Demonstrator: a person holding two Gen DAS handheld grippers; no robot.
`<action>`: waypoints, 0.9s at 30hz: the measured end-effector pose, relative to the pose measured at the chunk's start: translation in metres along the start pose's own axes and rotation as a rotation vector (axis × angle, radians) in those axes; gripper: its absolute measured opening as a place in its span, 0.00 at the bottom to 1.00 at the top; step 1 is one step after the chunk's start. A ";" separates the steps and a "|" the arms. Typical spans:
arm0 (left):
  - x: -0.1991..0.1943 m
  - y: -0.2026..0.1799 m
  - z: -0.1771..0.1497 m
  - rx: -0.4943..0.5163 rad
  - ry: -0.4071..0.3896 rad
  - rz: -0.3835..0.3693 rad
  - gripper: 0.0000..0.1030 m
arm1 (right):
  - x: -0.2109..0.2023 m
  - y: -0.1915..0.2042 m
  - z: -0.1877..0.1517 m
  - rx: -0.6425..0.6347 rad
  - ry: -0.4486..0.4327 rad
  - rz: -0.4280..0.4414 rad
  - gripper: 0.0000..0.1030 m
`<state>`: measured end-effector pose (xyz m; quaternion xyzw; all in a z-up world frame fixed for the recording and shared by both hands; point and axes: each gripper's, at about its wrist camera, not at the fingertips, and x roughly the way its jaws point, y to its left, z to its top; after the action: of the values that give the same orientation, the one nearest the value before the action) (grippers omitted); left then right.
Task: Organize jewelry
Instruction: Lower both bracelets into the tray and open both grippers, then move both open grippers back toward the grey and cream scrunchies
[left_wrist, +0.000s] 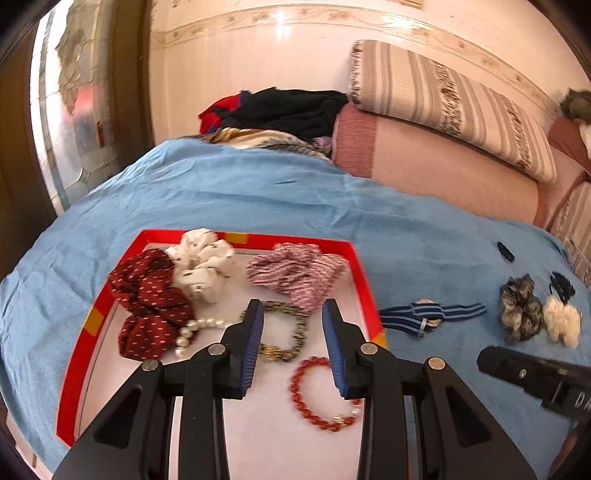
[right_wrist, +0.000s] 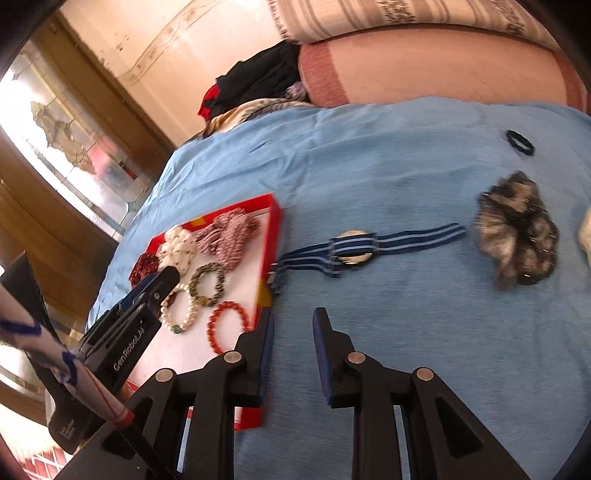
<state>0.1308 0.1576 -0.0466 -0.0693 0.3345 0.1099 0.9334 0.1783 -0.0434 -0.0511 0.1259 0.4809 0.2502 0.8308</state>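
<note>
A red-rimmed tray (left_wrist: 364, 269) (right_wrist: 275, 221) lies on the blue cover. In it are a dark red scrunchie (left_wrist: 147, 302), a white scrunchie (left_wrist: 201, 262), a pink striped scrunchie (left_wrist: 299, 271), a pearl bracelet (right_wrist: 177, 314), an olive beaded bracelet (left_wrist: 295, 332) and a red bead bracelet (left_wrist: 317, 395) (right_wrist: 225, 325). My left gripper (left_wrist: 293, 308) (right_wrist: 159, 284) is open and empty over the tray. My right gripper (right_wrist: 293, 317) is open and empty by the tray's right rim. A blue striped watch (right_wrist: 354, 247) (left_wrist: 428, 314) lies on the cover beyond it.
On the cover to the right lie a grey mottled scrunchie (right_wrist: 517, 232) (left_wrist: 521, 308), a white fluffy tie (left_wrist: 561, 321), and black hair ties (right_wrist: 520, 142) (left_wrist: 561, 284). A pile of clothes (left_wrist: 280, 110) and a striped cushion (left_wrist: 443, 99) are at the back.
</note>
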 end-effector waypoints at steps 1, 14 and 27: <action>-0.001 -0.005 -0.001 0.012 -0.005 -0.007 0.31 | -0.003 -0.007 0.000 0.008 0.001 -0.001 0.23; -0.002 -0.069 -0.027 0.123 0.054 -0.095 0.33 | -0.033 -0.092 -0.011 0.064 0.006 -0.064 0.24; -0.010 -0.149 -0.057 0.196 0.157 -0.173 0.36 | -0.061 -0.152 -0.008 0.208 -0.055 -0.036 0.29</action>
<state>0.1260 0.0007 -0.0754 -0.0150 0.4081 -0.0100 0.9127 0.1913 -0.2047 -0.0785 0.2096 0.4836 0.1802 0.8305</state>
